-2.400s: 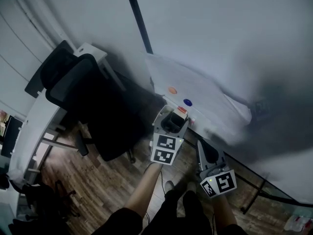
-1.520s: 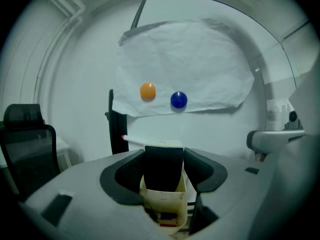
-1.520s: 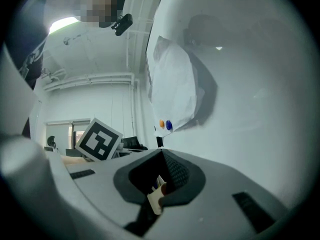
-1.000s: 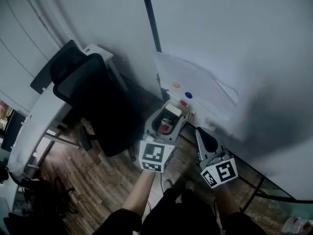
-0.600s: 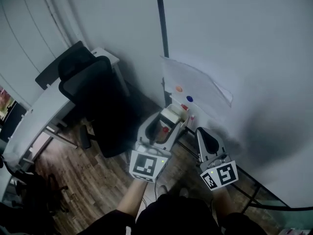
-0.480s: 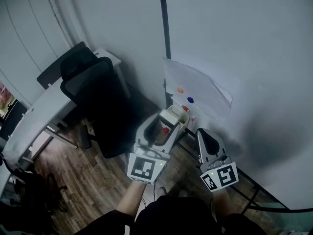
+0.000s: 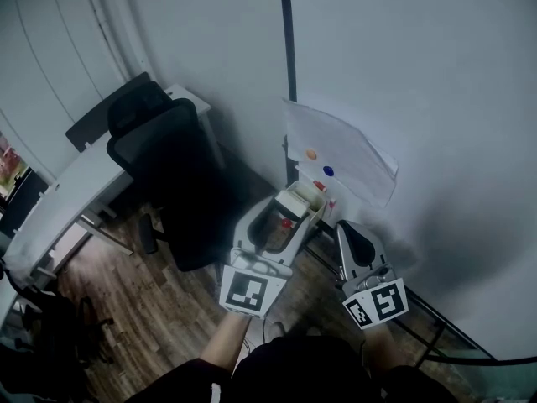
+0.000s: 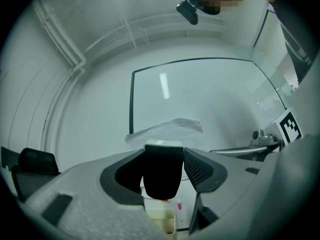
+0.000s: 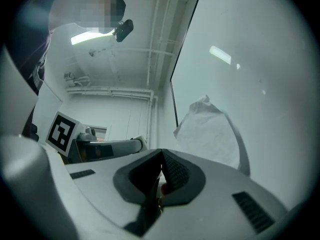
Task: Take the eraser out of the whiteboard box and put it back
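Two grippers hang close to the whiteboard box (image 8: pixel 162 224). The left gripper (image 7: pixel 294 206) is clamped on the eraser (image 8: pixel 162 170), holding it upright just above the box's open top, dark felt facing the camera. The right gripper (image 7: pixel 346 227) sits to the right of the box, its jaws pressed together with nothing between them.

In the left gripper view the eraser (image 8: pixel 162 171) hides most of the whiteboard box (image 8: pixel 162 224), and the bottom edge cuts the box off. Past the right gripper (image 9: pixel 161 156) peeks a small red thing (image 9: pixel 164 188), too tiny to tell, maybe a pen. The head view cuts off both arms (image 7: pixel 226 351).
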Action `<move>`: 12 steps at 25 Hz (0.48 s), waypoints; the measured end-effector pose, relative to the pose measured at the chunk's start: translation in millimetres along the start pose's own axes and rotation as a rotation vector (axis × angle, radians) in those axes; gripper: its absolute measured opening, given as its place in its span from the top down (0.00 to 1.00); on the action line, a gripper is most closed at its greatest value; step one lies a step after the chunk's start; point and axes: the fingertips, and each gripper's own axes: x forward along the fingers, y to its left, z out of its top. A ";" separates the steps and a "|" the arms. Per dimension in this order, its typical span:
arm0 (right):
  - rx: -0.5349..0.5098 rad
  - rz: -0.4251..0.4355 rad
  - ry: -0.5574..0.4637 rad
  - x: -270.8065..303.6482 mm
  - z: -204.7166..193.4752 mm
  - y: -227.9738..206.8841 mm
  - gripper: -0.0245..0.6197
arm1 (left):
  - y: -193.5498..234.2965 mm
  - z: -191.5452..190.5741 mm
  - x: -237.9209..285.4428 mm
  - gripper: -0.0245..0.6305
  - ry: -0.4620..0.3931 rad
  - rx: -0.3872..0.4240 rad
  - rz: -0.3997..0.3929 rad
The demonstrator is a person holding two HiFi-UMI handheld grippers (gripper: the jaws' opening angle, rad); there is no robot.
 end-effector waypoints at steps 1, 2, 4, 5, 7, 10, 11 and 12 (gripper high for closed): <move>0.000 0.000 0.001 -0.3 -0.1 0.7 0.96 | 0.1 0.3 -0.4 0.60 0.000 -0.003 -0.001; 0.001 -0.001 0.001 -0.8 -0.4 1.1 0.96 | 0.0 0.3 -0.7 0.60 0.000 -0.003 -0.001; 0.003 -0.003 0.003 -2.1 -1.2 2.3 0.96 | 0.3 0.5 -1.9 0.60 -0.001 -0.005 0.000; 0.003 -0.003 0.004 -2.7 -1.6 2.9 0.96 | 0.6 0.3 -2.8 0.60 0.000 -0.006 0.000; 0.004 -0.005 0.005 -3.4 -2.8 3.4 0.96 | 1.2 -0.8 -3.7 0.60 0.001 -0.006 -0.001; 0.005 -0.008 0.010 -4.3 -4.7 3.9 0.96 | 1.6 -3.8 -4.8 0.60 0.010 -0.009 -0.005; 0.006 -0.009 0.011 -4.5 -4.9 4.6 0.96 | 2.1 -4.3 -5.6 0.60 0.014 -0.012 -0.005; 0.006 -0.011 0.012 -4.7 -4.8 5.5 0.96 | 2.8 -4.7 -6.5 0.60 0.017 -0.014 -0.004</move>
